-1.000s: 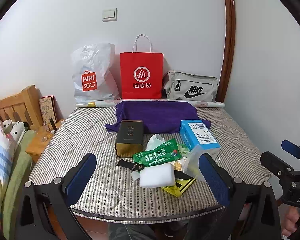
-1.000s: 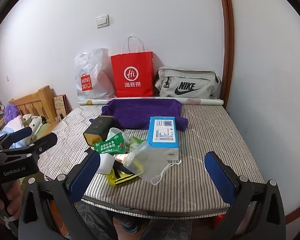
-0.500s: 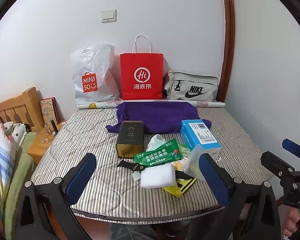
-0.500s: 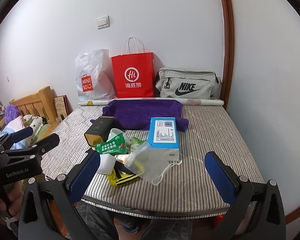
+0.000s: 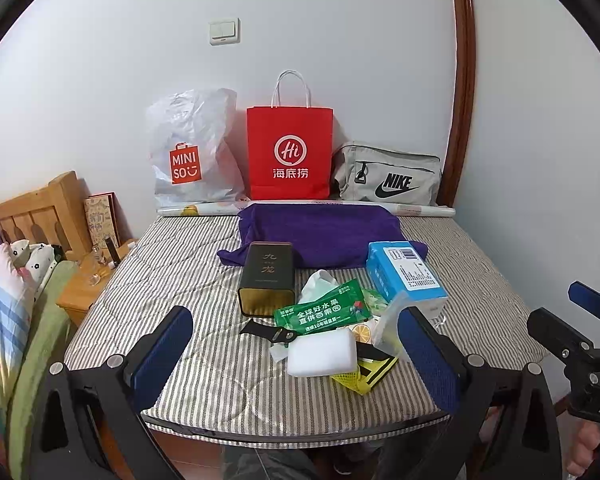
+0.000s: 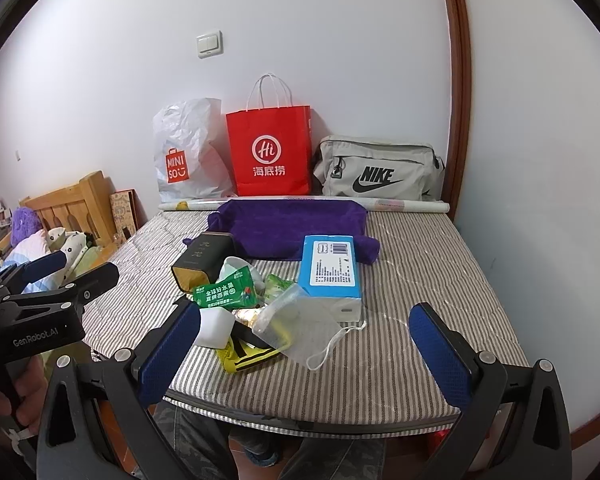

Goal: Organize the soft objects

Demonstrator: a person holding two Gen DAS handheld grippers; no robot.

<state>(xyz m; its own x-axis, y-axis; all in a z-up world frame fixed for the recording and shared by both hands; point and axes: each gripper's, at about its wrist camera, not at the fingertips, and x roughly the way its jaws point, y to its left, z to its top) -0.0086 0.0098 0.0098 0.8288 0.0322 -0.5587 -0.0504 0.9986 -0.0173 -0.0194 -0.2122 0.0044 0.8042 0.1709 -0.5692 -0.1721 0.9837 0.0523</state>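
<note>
Your left gripper (image 5: 296, 352) and right gripper (image 6: 304, 350) both hover spread wide and empty at the near edge of the striped mattress (image 6: 420, 264), facing the pile at 12 o'clock: white sponge (image 5: 322, 352), green fruit pouch (image 5: 324, 314), face mask (image 6: 304, 324), blue tissue pack (image 6: 332, 266) and dark tea tin (image 5: 266, 278). Beyond lie a purple towel (image 5: 320, 232), then a Miniso bag (image 5: 192, 152), red paper bag (image 5: 290, 152) and Nike bag (image 5: 388, 178); their contents are hidden, and the yellow item (image 6: 246, 354) under the mask is hard to identify.

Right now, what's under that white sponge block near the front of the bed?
The white sponge block lies partly on a yellow-and-black mesh item and a black strap, on the striped mattress. Anything directly beneath is hidden.
</note>
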